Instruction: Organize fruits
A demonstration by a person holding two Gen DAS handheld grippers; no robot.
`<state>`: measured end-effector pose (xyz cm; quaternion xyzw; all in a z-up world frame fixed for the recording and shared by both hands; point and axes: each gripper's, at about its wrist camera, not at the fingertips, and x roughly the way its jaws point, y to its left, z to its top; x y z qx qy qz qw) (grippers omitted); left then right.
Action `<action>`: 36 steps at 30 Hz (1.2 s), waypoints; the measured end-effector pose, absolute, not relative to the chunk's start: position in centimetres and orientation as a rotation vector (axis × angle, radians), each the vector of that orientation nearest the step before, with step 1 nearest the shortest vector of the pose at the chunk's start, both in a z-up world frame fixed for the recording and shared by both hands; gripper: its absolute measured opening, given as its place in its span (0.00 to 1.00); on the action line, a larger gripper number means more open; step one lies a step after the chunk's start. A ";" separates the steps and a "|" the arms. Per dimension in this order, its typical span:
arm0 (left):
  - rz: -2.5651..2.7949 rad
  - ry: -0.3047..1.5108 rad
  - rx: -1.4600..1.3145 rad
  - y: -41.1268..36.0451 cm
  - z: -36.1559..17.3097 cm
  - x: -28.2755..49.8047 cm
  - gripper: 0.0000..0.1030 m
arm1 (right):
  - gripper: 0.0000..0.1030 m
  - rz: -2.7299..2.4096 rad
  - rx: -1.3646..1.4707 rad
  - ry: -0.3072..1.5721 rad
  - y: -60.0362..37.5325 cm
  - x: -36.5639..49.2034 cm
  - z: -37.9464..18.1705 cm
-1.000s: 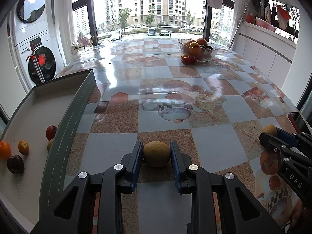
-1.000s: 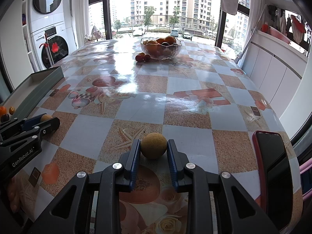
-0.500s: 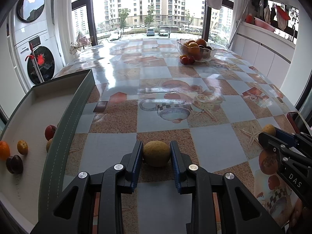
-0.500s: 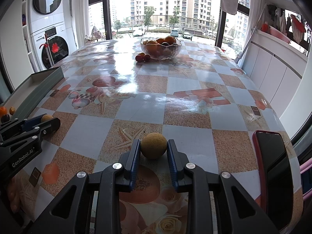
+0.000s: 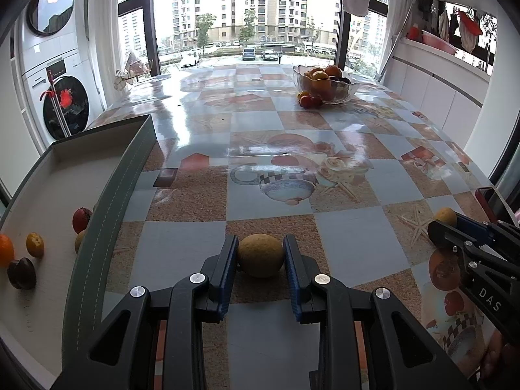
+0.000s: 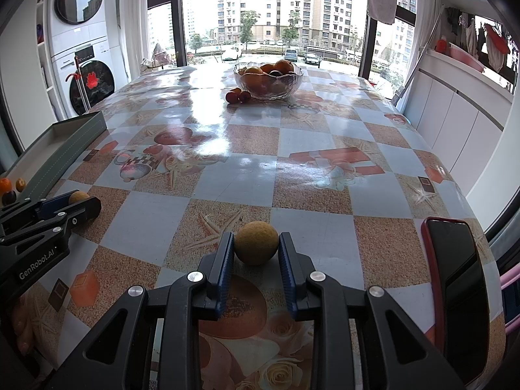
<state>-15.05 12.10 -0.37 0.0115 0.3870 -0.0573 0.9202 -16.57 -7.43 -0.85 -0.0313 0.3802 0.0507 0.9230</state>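
The left gripper (image 5: 261, 255) is clamped on a tan fruit (image 5: 261, 255), its blue pads pressed against both sides; the fruit sits low over the counter (image 5: 292, 123), and whether it touches the surface is hard to tell. The right gripper (image 6: 255, 247) is clamped the same way on a second tan ball (image 6: 256, 243), over a sandy square of the checked cloth.

To the left stands a tray (image 5: 107, 214) with a green rim. Inside it lie a red fruit (image 5: 81, 219) against the near wall, a small yellow one (image 5: 34, 244), an orange (image 5: 6, 249) at the edge of view, and a dark plum (image 5: 21, 273); another yellowish piece (image 5: 80, 241) is half hidden by the rim.

At the far end of the counter is a glass bowl (image 6: 268, 82) heaped with oranges and darker fruit, with two small red fruits (image 6: 238, 95) touching its base on the left. A phone (image 6: 455, 279) in a red case lies at the right edge, near the right gripper.
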 end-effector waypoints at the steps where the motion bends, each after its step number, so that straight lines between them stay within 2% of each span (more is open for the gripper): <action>1: -0.117 0.795 0.025 12.1 -0.4 -15.0 0.28 | 0.29 0.104 -0.064 0.781 -7.4 -16.6 -0.9; 36: -0.123 0.793 0.041 12.4 -0.4 -15.2 0.28 | 0.31 0.100 -0.064 0.780 -7.6 -16.5 -0.8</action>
